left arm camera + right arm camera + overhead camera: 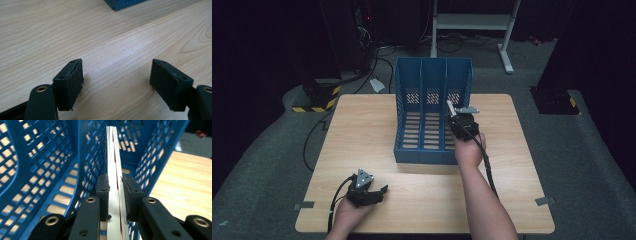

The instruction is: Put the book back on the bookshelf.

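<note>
Fingers (pixel 103 195) of the right gripper (pixel 115 195) are clamped on the edge of a thin book (pixel 113 157), one pad on each cover, with the page block running between them away from the camera. Fingers (pixel 68 82) of the left gripper (pixel 117 82) stand wide apart with nothing between them, idle over the bare table (pixel 75 30) and well apart from the blue file rack (pixel 432 112). Relative to the rack, the book stands on edge inside the rightmost compartment, between the right outer wall and the neighbouring divider; whether its lower edge rests on the slotted floor cannot be told. Judged from its slim profile, the book is light and fairly stiff along the spine but liable to fan open or sag at the loose page edge, and its covers may be smooth enough to slip. Grip is best taken across both covers near the edge now held, keeping the pages pressed together. Beyond the rack, the far table edge meets grey floor.
</note>
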Tool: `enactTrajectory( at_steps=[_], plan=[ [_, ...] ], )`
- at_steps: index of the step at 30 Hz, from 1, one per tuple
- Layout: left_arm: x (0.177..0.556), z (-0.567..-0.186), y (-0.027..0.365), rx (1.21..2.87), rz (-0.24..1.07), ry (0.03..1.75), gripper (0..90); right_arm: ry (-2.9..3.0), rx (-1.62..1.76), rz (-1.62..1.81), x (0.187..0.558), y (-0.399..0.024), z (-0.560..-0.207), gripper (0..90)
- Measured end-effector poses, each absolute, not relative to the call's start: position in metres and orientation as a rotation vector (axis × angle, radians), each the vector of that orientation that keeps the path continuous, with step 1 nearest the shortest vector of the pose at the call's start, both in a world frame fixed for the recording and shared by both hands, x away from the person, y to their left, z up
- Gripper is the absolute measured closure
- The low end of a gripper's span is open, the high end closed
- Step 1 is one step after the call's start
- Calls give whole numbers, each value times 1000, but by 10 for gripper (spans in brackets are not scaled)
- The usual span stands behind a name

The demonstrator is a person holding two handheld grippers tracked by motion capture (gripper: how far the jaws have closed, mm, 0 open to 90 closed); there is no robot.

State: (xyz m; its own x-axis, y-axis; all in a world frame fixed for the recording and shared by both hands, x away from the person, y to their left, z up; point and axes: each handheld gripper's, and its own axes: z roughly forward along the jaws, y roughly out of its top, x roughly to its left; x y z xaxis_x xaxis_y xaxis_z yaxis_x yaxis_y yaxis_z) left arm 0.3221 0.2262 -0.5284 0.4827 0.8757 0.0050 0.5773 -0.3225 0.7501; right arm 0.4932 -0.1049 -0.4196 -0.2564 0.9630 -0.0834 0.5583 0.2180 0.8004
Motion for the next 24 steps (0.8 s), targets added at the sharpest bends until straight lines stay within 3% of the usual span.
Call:
enactTrajectory(
  at_steps=[24],
  plan=[
    [322, -528, 226, 2033, 545, 1197, 267, 1659, 1561, 815, 493, -102, -423, 765]
  ],
)
